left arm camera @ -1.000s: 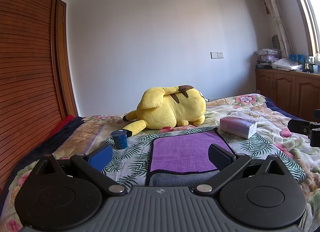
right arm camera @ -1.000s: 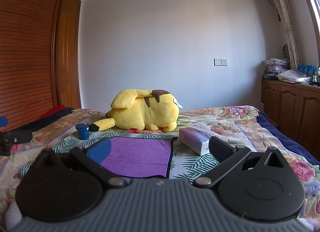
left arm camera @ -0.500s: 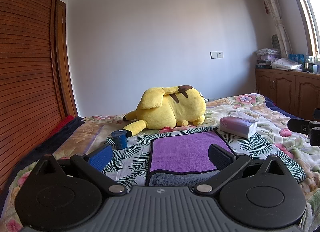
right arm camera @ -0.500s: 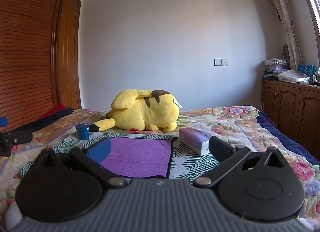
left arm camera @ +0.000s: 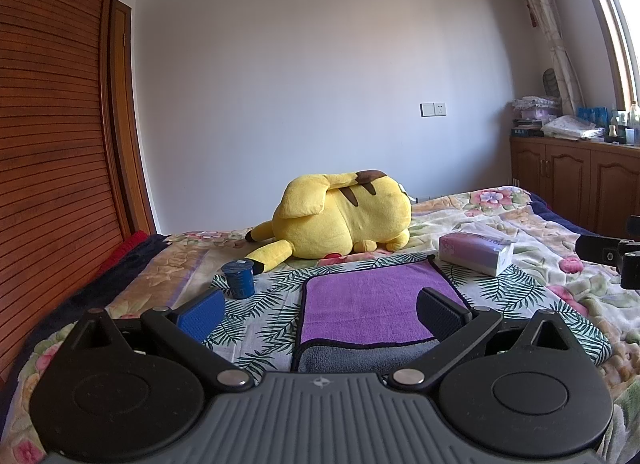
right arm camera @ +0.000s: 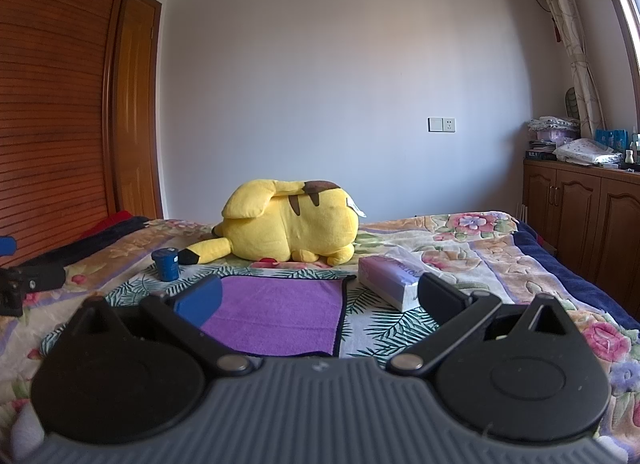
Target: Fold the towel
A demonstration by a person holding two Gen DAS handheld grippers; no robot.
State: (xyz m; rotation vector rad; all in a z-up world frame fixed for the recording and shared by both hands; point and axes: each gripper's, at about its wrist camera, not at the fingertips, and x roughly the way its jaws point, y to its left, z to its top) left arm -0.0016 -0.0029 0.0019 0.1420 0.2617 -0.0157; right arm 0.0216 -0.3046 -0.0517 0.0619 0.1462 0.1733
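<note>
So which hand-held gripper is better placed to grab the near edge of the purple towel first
Left. The towel lies almost centred between the left hand-held gripper fingers, its grey near edge just ahead. For the right hand-held gripper, the towel sits off to its left, so it would need to shift sideways first.

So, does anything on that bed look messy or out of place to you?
Nothing is spilled or damaged. The purple towel lies flat, with its near edge showing a grey side. The yellow plush toy is flopped on its side behind it, and a small blue cup and a tissue pack sit on the bedspread, odd neighbours for folding.
</note>
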